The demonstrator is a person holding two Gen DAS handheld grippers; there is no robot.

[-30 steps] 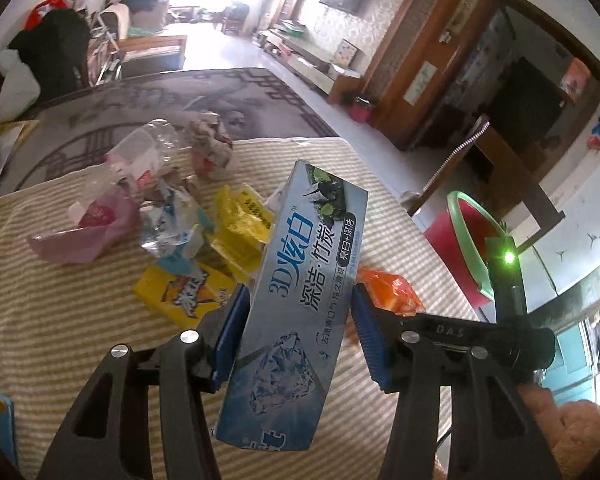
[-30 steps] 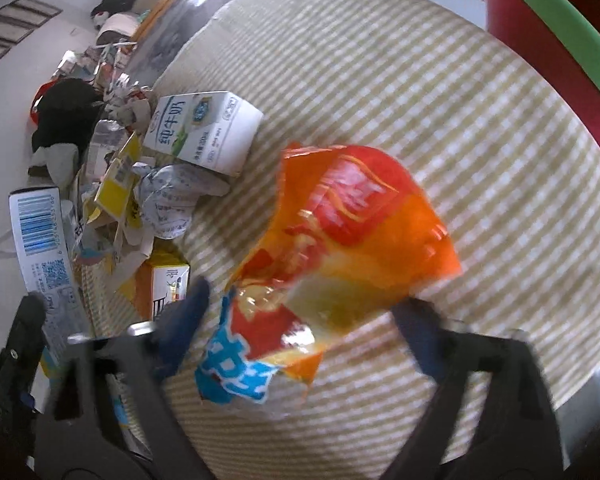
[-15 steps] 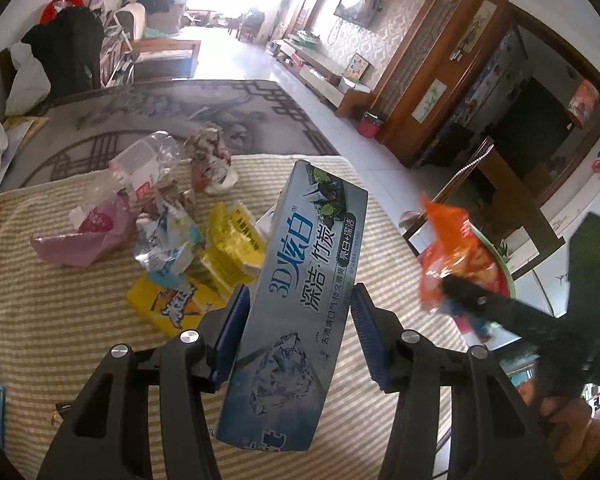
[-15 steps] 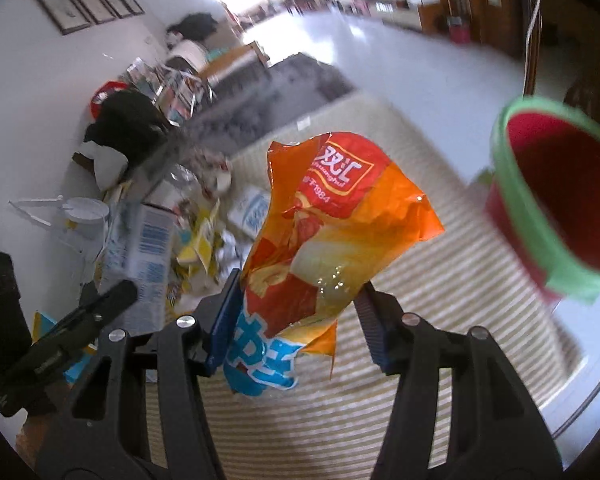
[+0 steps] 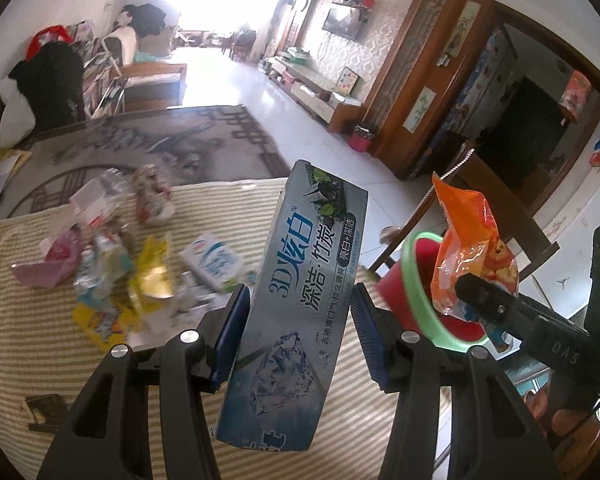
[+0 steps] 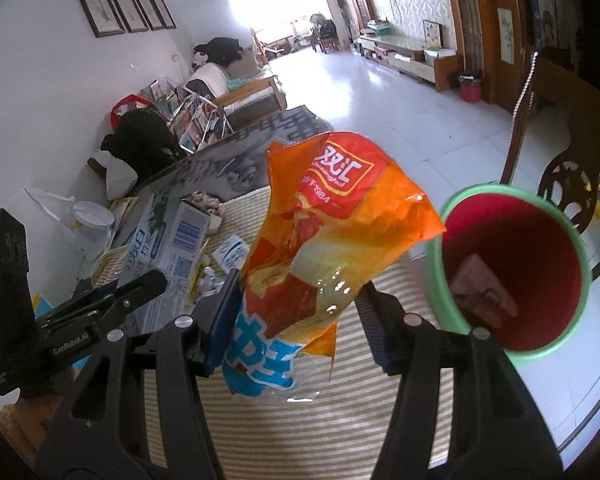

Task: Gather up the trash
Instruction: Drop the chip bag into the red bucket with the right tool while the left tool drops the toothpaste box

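Trash is held in both grippers. Left gripper (image 5: 298,334): blue pads clamped on a grey-blue toothpaste box (image 5: 296,304), which stands nearly upright, tilted slightly right, above the striped tablecloth (image 5: 32,344). Right gripper (image 6: 296,324): pads closed on the lower part of an orange snack wrapper (image 6: 328,240), its crumpled top rising above the fingers. In the left wrist view the same wrapper (image 5: 470,252) hangs over the red bin with a green rim (image 5: 422,292), which sits just beyond the table edge. In the right wrist view the bin (image 6: 512,268) lies just right of the wrapper, mouth open to the camera, with a brownish item (image 6: 482,292) already inside.

Remaining litter on the cloth, behind and left of the toothpaste box: white carton (image 5: 212,260), yellow wrapper (image 5: 152,276), yellow packet (image 5: 104,316), pink wrapper (image 5: 46,266), crushed clear bottle (image 5: 96,196); this group is blurred. Beyond the table: patterned grey rug (image 5: 152,148) and tiled floor.
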